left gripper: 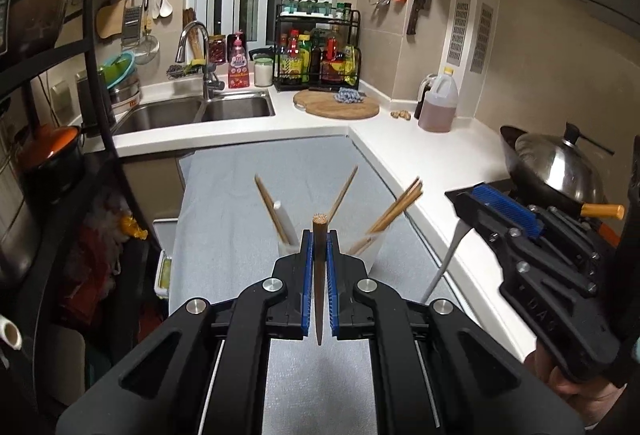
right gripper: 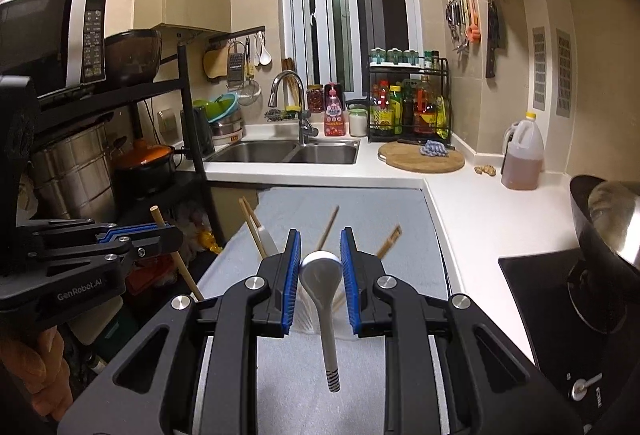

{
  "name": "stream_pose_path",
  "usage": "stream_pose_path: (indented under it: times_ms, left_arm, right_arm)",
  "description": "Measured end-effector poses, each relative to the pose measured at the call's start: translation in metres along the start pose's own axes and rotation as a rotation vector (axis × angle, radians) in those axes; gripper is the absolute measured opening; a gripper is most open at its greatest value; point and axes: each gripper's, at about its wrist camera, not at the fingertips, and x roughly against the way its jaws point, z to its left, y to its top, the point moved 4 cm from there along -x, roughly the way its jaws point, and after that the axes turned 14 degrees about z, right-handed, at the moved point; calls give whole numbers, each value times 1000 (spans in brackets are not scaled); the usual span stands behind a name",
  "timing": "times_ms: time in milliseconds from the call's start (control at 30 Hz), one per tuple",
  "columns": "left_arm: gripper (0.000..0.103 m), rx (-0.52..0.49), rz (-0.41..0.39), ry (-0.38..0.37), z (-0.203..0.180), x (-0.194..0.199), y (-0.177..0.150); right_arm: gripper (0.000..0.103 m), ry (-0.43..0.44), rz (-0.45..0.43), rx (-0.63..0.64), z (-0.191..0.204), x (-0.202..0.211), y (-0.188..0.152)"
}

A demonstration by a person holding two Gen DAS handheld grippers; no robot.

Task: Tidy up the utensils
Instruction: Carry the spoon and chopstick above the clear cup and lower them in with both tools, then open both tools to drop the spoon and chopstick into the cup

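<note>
My left gripper (left gripper: 319,235) is shut on a wooden chopstick (left gripper: 319,275), held upright above the grey mat. It also shows in the right wrist view (right gripper: 160,231) at the left with the chopstick (right gripper: 176,255). My right gripper (right gripper: 320,237) is shut on a white spoon (right gripper: 322,291), bowl up, handle hanging down. It shows in the left wrist view (left gripper: 504,207) at the right, with the spoon handle (left gripper: 444,263) below it. Two translucent holders (left gripper: 366,249) (left gripper: 286,247) stand on the mat with chopsticks (left gripper: 400,209) and a white spoon (left gripper: 282,215).
A grey mat (left gripper: 240,227) covers the table. The white counter (left gripper: 400,139) wraps around with a sink (left gripper: 200,111), a cutting board (left gripper: 336,105), an oil jug (left gripper: 438,103) and a wok with lid (left gripper: 556,171). A black rack (right gripper: 120,139) with pots stands at the left.
</note>
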Motion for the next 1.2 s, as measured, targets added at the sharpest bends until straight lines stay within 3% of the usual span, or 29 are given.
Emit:
stream_pose_path:
  times_ms: [333, 600, 900, 1200]
  left_arm:
    - [7, -18, -94, -21, 3, 32, 79]
    - [7, 16, -93, -44, 14, -3, 104]
    - [6, 21, 5, -71, 17, -74, 84]
    - [7, 18, 67, -62, 17, -109, 60]
  right_arm:
    - [20, 30, -50, 23, 7, -19, 71]
    - [20, 26, -56, -8, -9, -60, 101]
    - [20, 28, -4, -38, -20, -111, 74]
    - [20, 16, 63, -61, -26, -139, 32]
